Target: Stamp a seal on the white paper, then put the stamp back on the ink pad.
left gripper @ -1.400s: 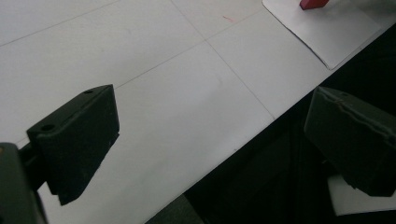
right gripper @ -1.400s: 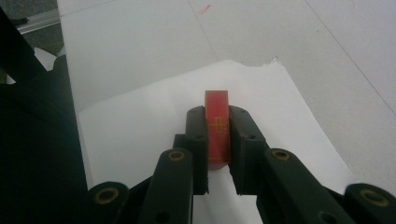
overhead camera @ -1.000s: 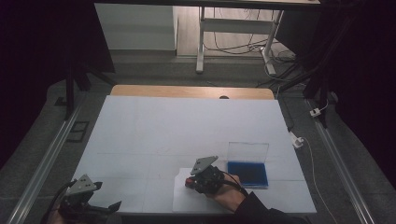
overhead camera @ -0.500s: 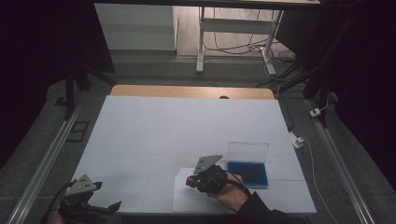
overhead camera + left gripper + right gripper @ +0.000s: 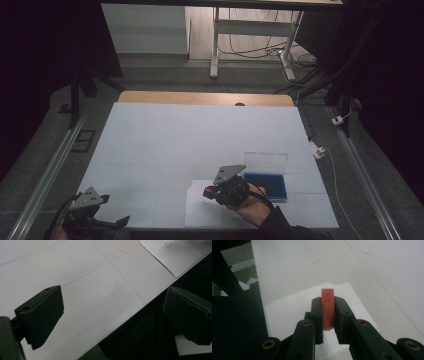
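The right tool is clamped on a small red stamp block, held upright between its two black jaws just above a white sheet of paper that lies on the worktop near the front edge. Compared with a second ago, little has changed: the hand has edged only slightly over the paper and the grip on the block is as tight as it was. To its right sits the blue ink pad in its case, with the clear lid standing open behind it. The left tool waits at the front left corner of the worktop with its jaws spread wide and nothing between them, and it has not shifted. I'd judge the block is poised to be pressed onto the paper, so the stamping itself looks not yet done; whether ink is already on its face I cannot tell.
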